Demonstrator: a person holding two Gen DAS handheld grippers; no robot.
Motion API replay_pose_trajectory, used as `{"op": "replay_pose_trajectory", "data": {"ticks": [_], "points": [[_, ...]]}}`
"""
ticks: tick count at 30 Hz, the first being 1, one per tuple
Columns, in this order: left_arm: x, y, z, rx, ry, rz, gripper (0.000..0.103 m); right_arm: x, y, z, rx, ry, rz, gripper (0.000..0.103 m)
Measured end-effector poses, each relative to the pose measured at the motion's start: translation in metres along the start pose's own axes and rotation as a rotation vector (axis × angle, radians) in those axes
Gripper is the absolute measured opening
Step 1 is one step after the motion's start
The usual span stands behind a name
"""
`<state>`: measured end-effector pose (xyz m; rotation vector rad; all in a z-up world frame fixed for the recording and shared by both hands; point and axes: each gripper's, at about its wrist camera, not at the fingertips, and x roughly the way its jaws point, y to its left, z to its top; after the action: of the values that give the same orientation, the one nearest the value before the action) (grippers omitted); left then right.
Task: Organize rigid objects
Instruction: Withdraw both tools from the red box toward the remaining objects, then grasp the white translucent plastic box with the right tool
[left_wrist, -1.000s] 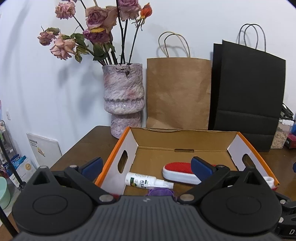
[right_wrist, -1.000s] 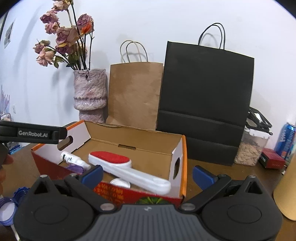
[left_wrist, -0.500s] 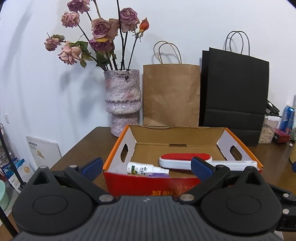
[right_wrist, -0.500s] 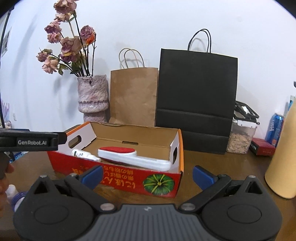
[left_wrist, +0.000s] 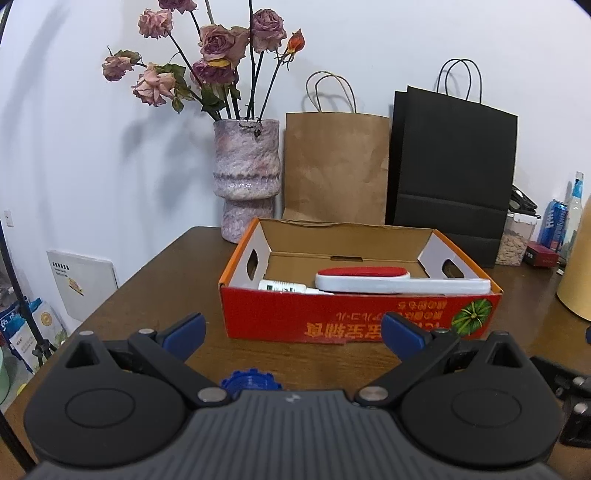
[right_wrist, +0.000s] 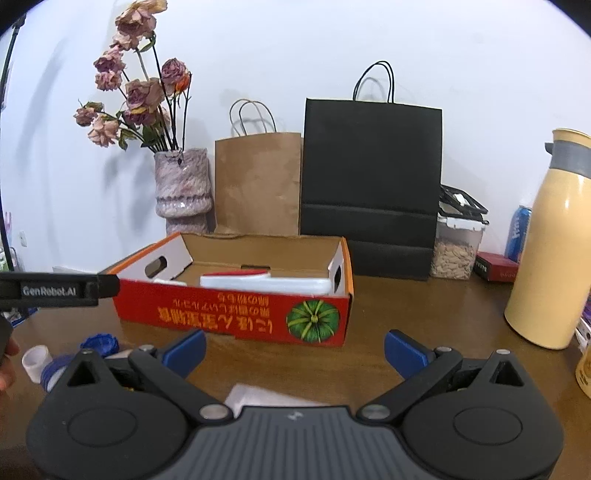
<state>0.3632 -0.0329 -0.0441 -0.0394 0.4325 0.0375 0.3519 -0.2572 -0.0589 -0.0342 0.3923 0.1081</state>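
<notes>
Both grippers have backed away from the red cardboard box (left_wrist: 354, 317) since a second ago: then they hung over its open top, now its whole front wall shows and bare table lies between. Left gripper (left_wrist: 293, 332) is spread wide, nothing between the fingers. Right gripper (right_wrist: 295, 347) likewise wide open and empty.

Surface: dark brown wooden table (left_wrist: 162, 280) against a white wall.

Box contents: red-and-white lint brush (left_wrist: 399, 280) lying flat along the length, small white bottle (left_wrist: 284, 286) at the left end beside it.

On the table in front of the box: blue ridged cap (left_wrist: 251, 380) just ahead of the left gripper body; in the right view another blue cap (right_wrist: 99, 343) and a small white cap (right_wrist: 35, 360) at the left, plus a pale flat item (right_wrist: 266, 397) under the right gripper, too blurred to identify.

Behind the box: pink vase (left_wrist: 247, 177) with dried roses (left_wrist: 207, 55), brown paper bag (left_wrist: 336, 166), black paper bag (left_wrist: 450, 170). Right side: clear container (right_wrist: 458, 247), blue can (right_wrist: 519, 232), yellow flask (right_wrist: 546, 251).
</notes>
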Motion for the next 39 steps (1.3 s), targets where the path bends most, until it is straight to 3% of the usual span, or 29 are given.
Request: {"op": "replay_pose_trajectory", "data": {"ticks": [17, 32, 34, 38, 39], "points": [[-0.023, 0.026, -0.035, 0.030, 0.037, -0.002, 0.103, -0.001, 0.018, -0.038, 0.030, 0.085, -0.098, 0.103], [-0.021, 0.026, -0.034, 0.020, 0.036, 0.010, 0.103, 0.050, 0.022, -0.043, 0.083, 0.195, -0.147, 0.101], [-0.021, 0.027, -0.034, 0.020, 0.036, 0.012, 0.103, 0.053, 0.023, -0.044, 0.073, 0.206, -0.158, 0.099], [-0.019, 0.026, -0.035, 0.022, 0.044, 0.019, 0.103, 0.060, 0.022, -0.047, 0.073, 0.260, -0.132, 0.082], [-0.018, 0.026, -0.035, 0.022, 0.050, 0.021, 0.103, 0.059, 0.019, -0.047, 0.095, 0.255, -0.112, 0.082]]}}
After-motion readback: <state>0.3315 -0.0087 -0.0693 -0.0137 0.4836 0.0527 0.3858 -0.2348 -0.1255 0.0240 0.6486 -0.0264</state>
